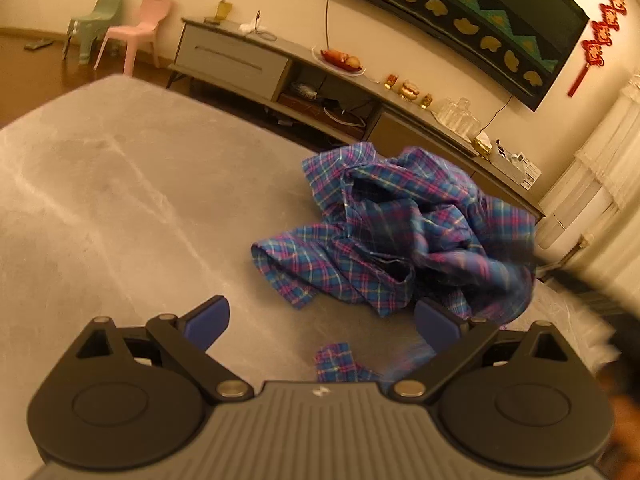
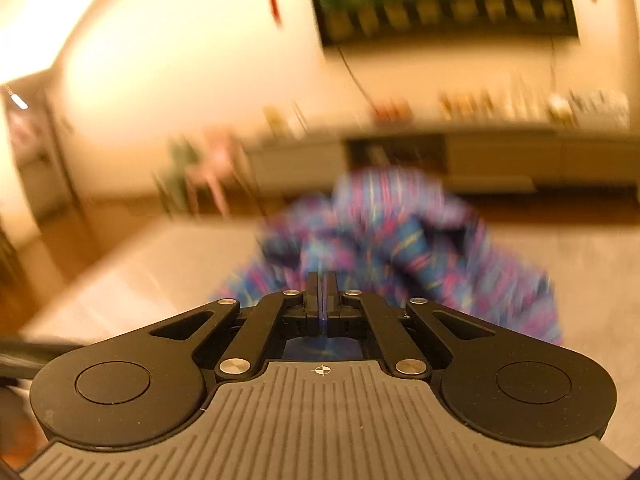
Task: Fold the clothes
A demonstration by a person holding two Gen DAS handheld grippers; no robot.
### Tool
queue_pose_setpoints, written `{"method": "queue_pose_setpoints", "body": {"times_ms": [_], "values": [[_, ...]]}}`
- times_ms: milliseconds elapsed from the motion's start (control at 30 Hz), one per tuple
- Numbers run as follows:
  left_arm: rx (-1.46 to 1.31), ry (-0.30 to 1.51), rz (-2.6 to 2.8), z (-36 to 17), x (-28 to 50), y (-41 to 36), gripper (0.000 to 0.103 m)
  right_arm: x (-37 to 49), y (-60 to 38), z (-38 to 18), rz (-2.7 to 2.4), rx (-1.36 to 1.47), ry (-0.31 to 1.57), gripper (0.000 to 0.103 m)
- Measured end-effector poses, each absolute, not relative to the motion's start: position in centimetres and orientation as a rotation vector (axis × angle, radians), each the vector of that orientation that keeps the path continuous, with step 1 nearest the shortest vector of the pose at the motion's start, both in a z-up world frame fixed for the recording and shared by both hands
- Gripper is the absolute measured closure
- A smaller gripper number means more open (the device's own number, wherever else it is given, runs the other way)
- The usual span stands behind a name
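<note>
While the plaid shirt sat bunched in a heap on the grey table, we judged it unfolded; our right tongs were pressed together, seemingly pinching a strip of its cloth, probably to lift and spread it; our left tongs gaped wide and empty, the heap just ahead of them and toward their right finger.
</note>
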State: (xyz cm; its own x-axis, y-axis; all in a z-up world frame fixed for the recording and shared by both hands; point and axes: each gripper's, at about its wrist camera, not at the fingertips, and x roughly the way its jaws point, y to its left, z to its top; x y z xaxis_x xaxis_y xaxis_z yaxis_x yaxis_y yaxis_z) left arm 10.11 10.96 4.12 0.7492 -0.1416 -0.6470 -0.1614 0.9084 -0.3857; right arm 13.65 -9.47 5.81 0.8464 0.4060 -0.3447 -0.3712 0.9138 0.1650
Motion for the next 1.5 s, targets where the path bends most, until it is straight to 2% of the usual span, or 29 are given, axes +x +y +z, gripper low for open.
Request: {"method": "queue_pose_setpoints", "body": {"times_ms": [33,67,133,200,267,300,367,400,433,600,700,767,833,967,1100,1133,1167,1200,1233,1267,1367,1400,1433,1500], "values": [[-0.445,0.739,0.003,4.0,10.0,10.6,0.001,12.8,-10.1,6.7,0.393,0.071,0.351,0.101],[-0.440,0.748,-0.010,3.8,10.0,10.2,0.001,13.2,-10.2,6.4,0.382,0.053,0.365,0.090],[-0.405,0.762,-0.031,3.5,10.2,9.1,0.001,15.1,-9.9,4.9,0.366,0.020,0.433,0.004],[-0.351,0.765,-0.029,3.3,10.3,7.9,0.001,17.0,-9.6,3.3,0.349,-0.012,0.501,0.009],[-0.319,0.765,-0.017,3.0,10.5,7.5,0.001,18.9,-9.3,1.8,0.332,-0.045,0.569,0.010],[-0.319,0.766,-0.015,2.9,10.6,7.6,0.001,19.8,-9.1,1.0,0.323,-0.061,0.603,0.016],[-0.321,0.770,-0.010,2.8,10.8,7.8,0.001,21.8,-8.8,-0.3,0.324,-0.068,0.678,0.064],[-0.324,0.770,-0.010,2.7,10.8,7.9,0.001,22.4,-8.8,-0.3,0.338,-0.047,0.712,0.103],[-0.330,0.766,-0.011,2.8,10.8,8.2,0.001,22.3,-8.9,0.6,0.355,-0.012,0.702,0.103],[-0.301,0.688,0.001,4.2,9.7,8.4,0.001,13.2,-10.9,12.0,0.653,0.158,0.356,0.103],[-0.181,0.594,-0.007,5.3,8.0,7.0,0.001,7.1,-12.6,15.5,0.716,0.092,0.230,0.103],[-0.082,0.548,-0.043,5.8,7.3,5.3,0.000,5.3,-13.7,14.9,0.682,0.038,0.245,0.103],[0.036,0.520,-0.098,6.0,7.6,2.9,0.000,5.4,-14.9,11.8,0.613,-0.015,0.314,0.103],[0.283,0.470,-0.175,5.7,9.2,-2.1,0.000,6.6,-17.3,6.7,0.603,0.042,0.442,0.103],[0.440,0.435,-0.192,5.0,12.9,-5.7,0.000,6.1,-18.6,8.4,0.698,0.053,0.412,0.103],[0.464,0.439,-0.216,4.7,13.8,-6.4,0.009,6.1,-19.0,9.0,0.700,0.058,0.407,0.103],[0.486,0.448,-0.233,4.5,14.6,-7.1,0.049,6.3,-19.5,9.5,0.696,0.062,0.406,0.103],[0.495,0.479,-0.238,4.5,15.6,-7.4,0.080,6.4,-20.2,9.7,0.662,0.062,0.409,0.103],[0.478,0.514,-0.242,4.9,16.4,-7.4,0.101,6.4,-21.2,9.7,0.614,0.061,0.414,0.103],[0.424,0.492,-0.252,6.4,15.9,-6.8,0.102,6.5,-22.2,10.1,0.553,0.065,0.411,0.103],[0.187,0.275,-0.302,14.1,11.1,-3.0,0.102,4.9,-25.8,12.3,0.468,0.134,0.288,0.103],[0.102,0.226,-0.296,16.2,9.8,-1.3,0.102,4.1,-26.7,13.2,0.484,0.168,0.232,0.093],[0.009,0.215,-0.258,17.3,8.7,0.9,0.102,3.1,-27.2,13.9,0.508,0.201,0.182,0.053],[-0.129,0.284,-0.126,16.9,8.2,5.5,0.102,2.5,-27.1,13.9,0.542,0.219,0.174,0.012]]}}
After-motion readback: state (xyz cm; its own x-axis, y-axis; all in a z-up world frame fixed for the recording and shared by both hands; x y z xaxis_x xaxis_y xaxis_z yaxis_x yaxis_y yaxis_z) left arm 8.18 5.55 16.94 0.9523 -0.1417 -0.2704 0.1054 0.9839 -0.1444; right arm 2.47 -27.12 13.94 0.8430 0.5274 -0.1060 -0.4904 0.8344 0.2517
